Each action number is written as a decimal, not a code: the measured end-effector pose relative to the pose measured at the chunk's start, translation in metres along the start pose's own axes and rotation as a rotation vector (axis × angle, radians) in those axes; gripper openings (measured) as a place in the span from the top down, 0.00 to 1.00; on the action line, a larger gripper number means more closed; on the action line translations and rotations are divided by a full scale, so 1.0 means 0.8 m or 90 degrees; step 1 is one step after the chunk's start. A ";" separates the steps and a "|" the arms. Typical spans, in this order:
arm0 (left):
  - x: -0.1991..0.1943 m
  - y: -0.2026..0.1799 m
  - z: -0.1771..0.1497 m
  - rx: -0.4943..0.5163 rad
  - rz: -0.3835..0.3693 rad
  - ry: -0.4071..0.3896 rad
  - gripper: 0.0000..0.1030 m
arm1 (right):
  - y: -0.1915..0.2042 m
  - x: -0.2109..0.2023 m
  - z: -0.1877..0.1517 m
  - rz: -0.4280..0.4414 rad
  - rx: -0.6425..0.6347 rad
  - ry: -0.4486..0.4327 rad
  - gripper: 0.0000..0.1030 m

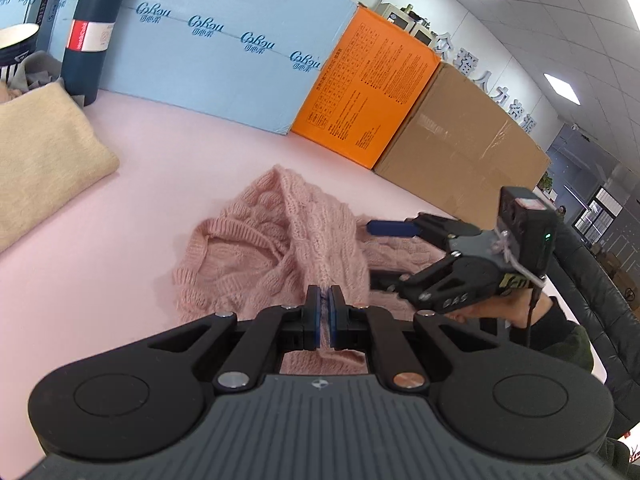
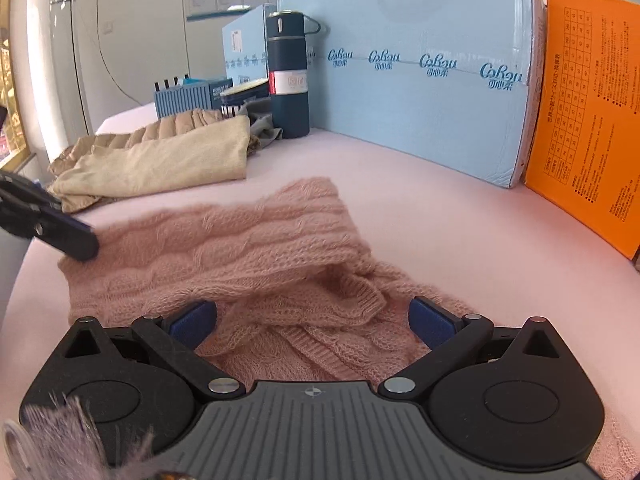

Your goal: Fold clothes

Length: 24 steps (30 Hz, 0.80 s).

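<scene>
The left gripper [image 1: 324,300] has its blue pads pressed nearly together, pinching a raised ridge of the pink knit sweater [image 1: 280,240]. The right gripper [image 2: 312,320] stands wide apart, its blue fingers [image 2: 432,322] straddling the ribbed folds of the sweater without pressing them; nothing is held there.

The sweater lies crumpled on the pink table [image 1: 168,152], close to the near edge. In the right wrist view its long axis runs from the lower right up toward the left, with one thick cabled band stretching across toward the left gripper's tip [image 2: 76,242], which meets the far left end of the cloth. A ribbed hem curls over in the middle.

Bare table opens beyond the sweater, toward the back and toward the right. A folded beige garment [image 1: 44,152] lies well apart to the left, over a quilted tan piece [image 2: 160,130]. Behind it stand a dark blue flask [image 1: 94,36], a striped cup [image 1: 16,48] and a small blue box [image 2: 184,98]. Along the back edge a light blue carton [image 1: 224,52], an orange carton [image 1: 372,88] and a brown cardboard box [image 1: 460,140] form a wall. A hand [image 1: 516,312] in a dark sleeve grips the right gripper's handle.
</scene>
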<state>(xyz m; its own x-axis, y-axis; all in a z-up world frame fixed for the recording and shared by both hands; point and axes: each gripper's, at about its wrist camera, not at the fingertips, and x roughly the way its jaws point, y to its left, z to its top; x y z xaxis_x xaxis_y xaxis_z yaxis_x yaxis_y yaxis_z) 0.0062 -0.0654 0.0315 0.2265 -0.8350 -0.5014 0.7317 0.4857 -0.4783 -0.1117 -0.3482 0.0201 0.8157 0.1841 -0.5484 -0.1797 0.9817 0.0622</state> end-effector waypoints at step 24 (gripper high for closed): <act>0.025 0.015 -0.028 0.034 0.014 -0.008 0.73 | 0.037 0.060 0.030 0.016 0.069 -0.017 0.00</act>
<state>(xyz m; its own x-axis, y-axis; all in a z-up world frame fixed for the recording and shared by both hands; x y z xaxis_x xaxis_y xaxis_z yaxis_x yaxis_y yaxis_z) 0.0052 -0.0704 -0.0005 0.2514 -0.8275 -0.5020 0.7592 0.4903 -0.4281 -0.0650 -0.3089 0.0159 0.8264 0.2082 -0.5232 -0.1403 0.9760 0.1667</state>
